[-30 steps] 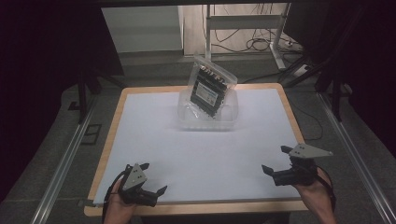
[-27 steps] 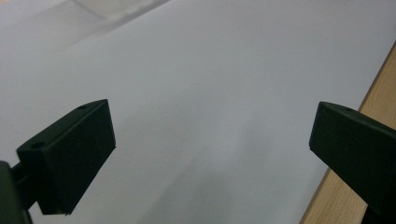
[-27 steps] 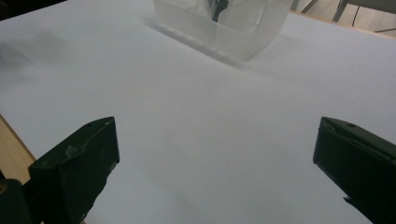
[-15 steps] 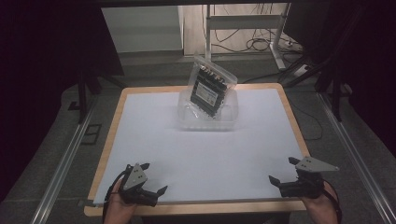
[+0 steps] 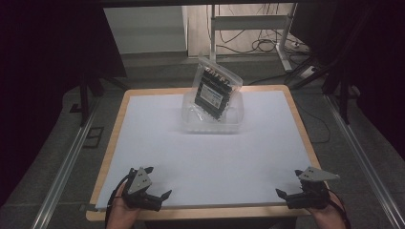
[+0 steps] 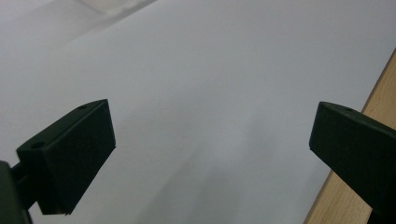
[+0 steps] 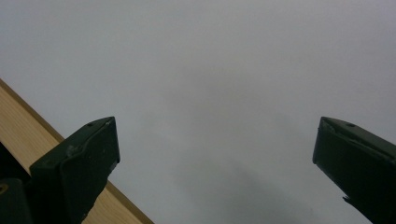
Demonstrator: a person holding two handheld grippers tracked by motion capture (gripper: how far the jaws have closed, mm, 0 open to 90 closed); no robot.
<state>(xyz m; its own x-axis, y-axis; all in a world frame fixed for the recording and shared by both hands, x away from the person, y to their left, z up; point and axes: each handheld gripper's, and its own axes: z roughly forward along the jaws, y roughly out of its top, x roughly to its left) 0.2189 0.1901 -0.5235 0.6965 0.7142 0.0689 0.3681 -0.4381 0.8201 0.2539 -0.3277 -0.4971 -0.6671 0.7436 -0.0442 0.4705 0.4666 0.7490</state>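
A clear bag (image 5: pixel 217 90) with a dark, printed pack inside, possibly electronics, stands tilted in a shallow clear tray (image 5: pixel 212 125) near the far edge of the white table (image 5: pixel 210 162). Well apart from it, at the near edge, the left gripper (image 5: pixel 152 193) and the right gripper (image 5: pixel 286 196) rest low, each with jaws spread wide and holding nothing.
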